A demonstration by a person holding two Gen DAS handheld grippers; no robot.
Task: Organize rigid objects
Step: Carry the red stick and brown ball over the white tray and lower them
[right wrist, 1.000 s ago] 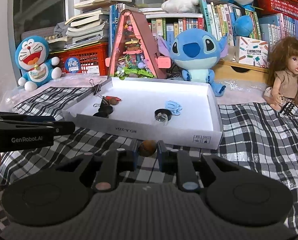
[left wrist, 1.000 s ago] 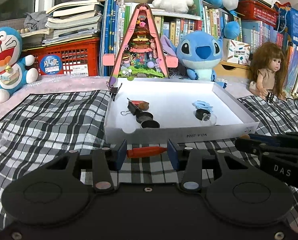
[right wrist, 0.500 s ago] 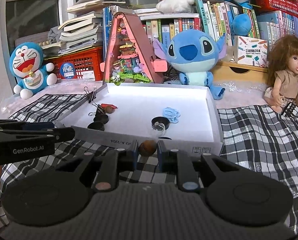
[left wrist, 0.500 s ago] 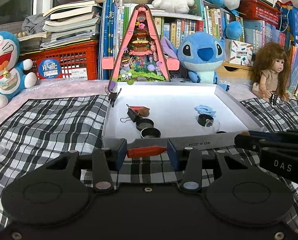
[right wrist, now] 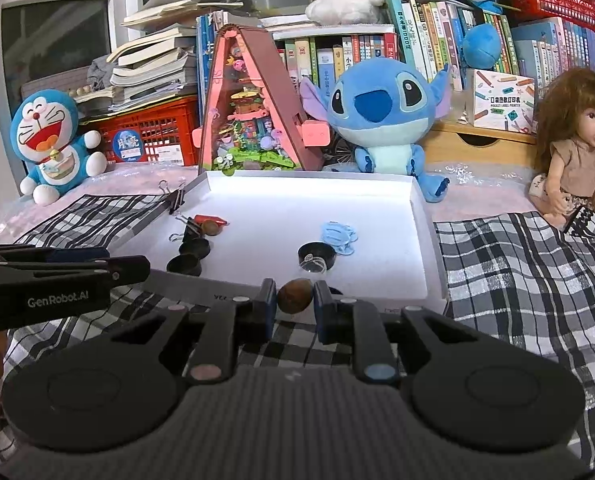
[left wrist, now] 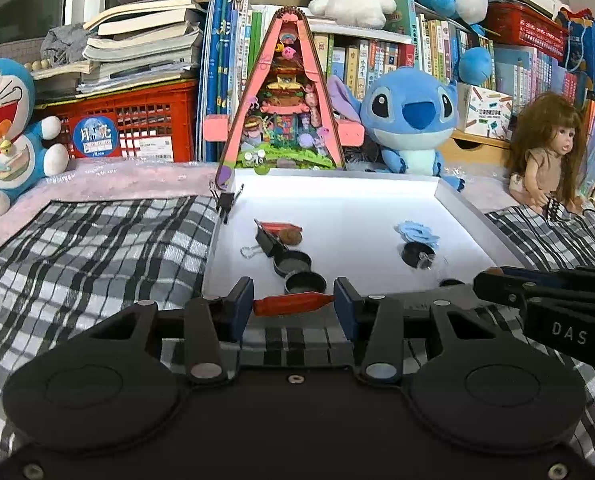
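- Already in the shallow white cardboard tray (left wrist: pixel 461 216): clips, black caps, blue cutout.
- Left gripper (left wrist: pixel 293 306) clamps a red tapered plastic piece (left wrist: pixel 293 305) at the tray's near edge.
- Right gripper (right wrist: pixel 295 300) pinches a brown round nut (right wrist: pixel 295 295) there; both remain undelivered.

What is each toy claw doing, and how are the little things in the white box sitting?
Left gripper: shut on a red capsule-shaped piece, held crosswise.
Right gripper: shut on a round brown ball.
White cardboard box: open, no lid.
Two black round caps: lying side by side, open sides up.
Black binder clip: clamped on the box's left wall.
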